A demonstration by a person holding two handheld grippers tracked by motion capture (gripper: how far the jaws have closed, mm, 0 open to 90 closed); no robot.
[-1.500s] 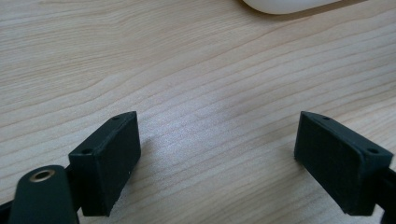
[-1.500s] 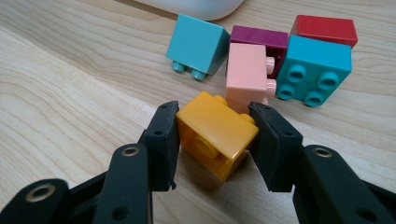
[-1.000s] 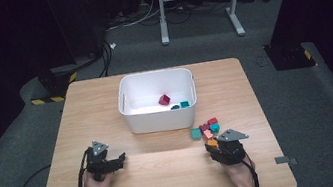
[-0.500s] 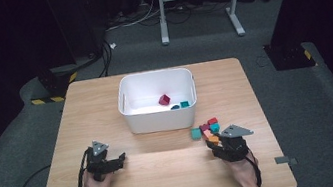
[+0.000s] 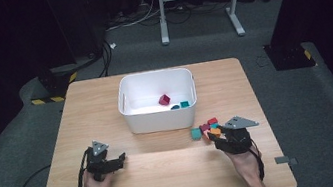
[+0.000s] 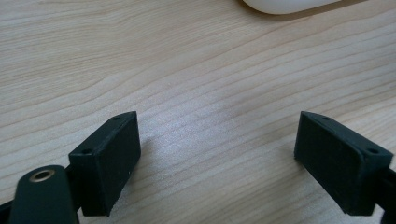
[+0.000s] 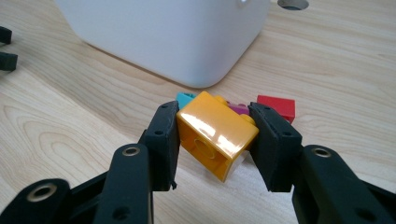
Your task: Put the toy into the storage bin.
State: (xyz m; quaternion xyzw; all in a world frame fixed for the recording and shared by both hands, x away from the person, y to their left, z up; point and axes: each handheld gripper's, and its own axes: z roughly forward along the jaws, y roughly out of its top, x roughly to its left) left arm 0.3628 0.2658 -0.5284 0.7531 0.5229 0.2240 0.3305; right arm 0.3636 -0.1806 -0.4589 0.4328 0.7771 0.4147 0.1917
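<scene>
Beside the bin (image 7: pixel 163 37), right gripper (image 7: pixel 215 135) jaws clamp orange block (image 7: pixel 217 133).

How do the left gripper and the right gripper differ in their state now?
The left gripper is open with nothing between its jaws; the right gripper is shut on an orange block. The left gripper is over bare table; the right gripper is beside the loose blocks. Both have black jaws.

Plenty of bare desk (image 5: pixel 177 173) in front of the white bin (image 5: pixel 160 117) and off to its left, easy to pass through. Right of the bin's front corner it's cramped: a cluster of loose bricks (image 5: pixel 206 128) sits just beside the wall.
</scene>
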